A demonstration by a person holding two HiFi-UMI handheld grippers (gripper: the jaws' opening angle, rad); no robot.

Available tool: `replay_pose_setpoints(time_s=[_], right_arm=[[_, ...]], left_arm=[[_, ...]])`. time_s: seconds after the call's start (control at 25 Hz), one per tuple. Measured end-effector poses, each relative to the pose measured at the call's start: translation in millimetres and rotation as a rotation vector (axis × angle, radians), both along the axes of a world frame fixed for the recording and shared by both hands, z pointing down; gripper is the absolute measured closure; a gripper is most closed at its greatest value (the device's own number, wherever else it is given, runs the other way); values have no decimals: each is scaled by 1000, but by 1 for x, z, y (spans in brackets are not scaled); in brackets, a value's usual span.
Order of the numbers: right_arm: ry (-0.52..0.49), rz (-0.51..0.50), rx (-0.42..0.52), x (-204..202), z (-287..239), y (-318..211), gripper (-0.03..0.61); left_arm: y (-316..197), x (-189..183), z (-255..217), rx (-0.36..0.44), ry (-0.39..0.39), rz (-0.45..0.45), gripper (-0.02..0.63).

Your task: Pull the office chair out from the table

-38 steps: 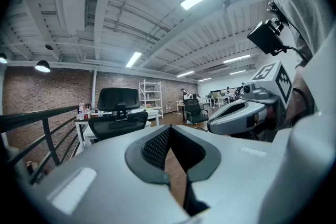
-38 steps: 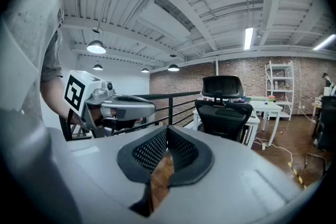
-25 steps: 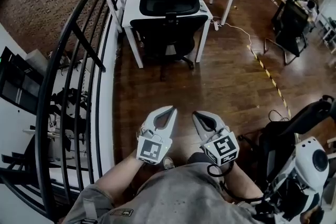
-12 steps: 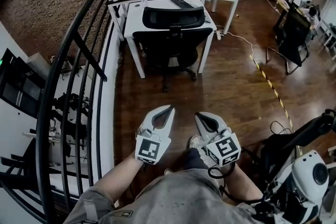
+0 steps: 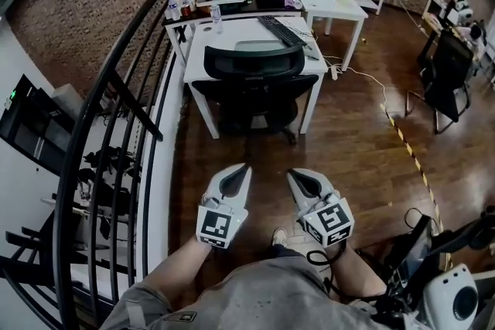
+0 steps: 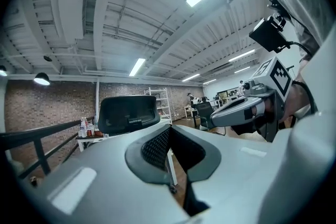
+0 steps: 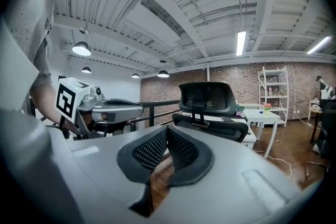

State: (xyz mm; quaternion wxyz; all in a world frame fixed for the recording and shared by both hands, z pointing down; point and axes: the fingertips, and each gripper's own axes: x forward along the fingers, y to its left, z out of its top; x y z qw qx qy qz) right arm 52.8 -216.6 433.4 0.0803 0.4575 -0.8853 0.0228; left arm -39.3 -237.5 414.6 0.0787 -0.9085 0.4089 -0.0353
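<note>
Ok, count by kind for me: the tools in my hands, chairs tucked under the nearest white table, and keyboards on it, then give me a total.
Tools: 2, the left tool and the right tool, both shut and empty
Office chair: 1
Keyboard on the white table: 1
Total: 4

The floor (image 5: 348, 143) is dark, glossy wood planking. At twelve o'clock, the chair (image 5: 251, 85) shows black mesh in a matt plastic frame, and the table (image 5: 201, 50) top is smooth white. At ten o'clock, the wall (image 5: 100, 4) is rough brick and the railing (image 5: 134, 105) matt black metal. The left gripper (image 5: 242, 167) and right gripper (image 5: 293, 173) are matt grey plastic, with black, finely gridded pads (image 6: 154, 147).
</note>
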Motion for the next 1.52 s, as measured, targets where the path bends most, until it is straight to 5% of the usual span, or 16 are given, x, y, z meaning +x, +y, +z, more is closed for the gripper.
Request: replay_pose_setpoints(time_s=[0.52, 1.0, 1.4, 1.52], right_arm=[[-20, -80, 23, 69, -1, -130, 572], [-9, -67, 40, 78, -11, -209, 572], [41, 64, 76, 92, -24, -298, 568], [47, 99, 75, 96, -29, -323, 488]], left_arm=[[-119, 28, 5, -36, 33, -188, 611], [-199, -9, -4, -25, 53, -285, 611], [-296, -69, -14, -6, 54, -325, 572], [-323, -82, -15, -14, 26, -317, 524]])
